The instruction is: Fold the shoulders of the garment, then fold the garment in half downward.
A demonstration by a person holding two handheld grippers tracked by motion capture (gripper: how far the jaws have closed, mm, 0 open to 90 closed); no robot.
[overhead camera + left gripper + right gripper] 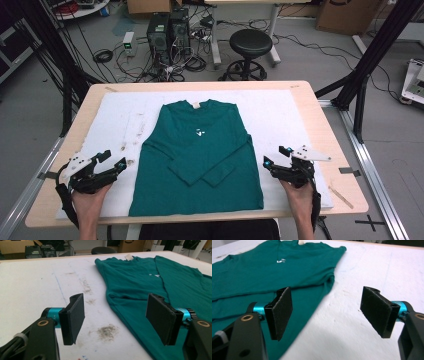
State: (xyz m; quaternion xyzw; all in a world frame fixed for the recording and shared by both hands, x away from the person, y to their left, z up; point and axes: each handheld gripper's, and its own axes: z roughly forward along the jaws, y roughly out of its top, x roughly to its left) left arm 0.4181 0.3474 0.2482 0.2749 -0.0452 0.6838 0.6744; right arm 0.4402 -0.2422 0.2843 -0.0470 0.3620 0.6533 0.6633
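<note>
Left gripper: I see its jaws wide apart, nothing between them, just left of the shirt's left edge.
Right gripper: jaws spread wide and empty, just right of the shirt's right edge.
Green long-sleeved shirt: lies flat mid-table on the white pad, sleeves folded across its front, collar far.

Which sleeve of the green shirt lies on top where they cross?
The sleeve coming from the right gripper's side of the green long-sleeved shirt. Its cuff end lies over the other sleeve, hiding part of it.
</note>
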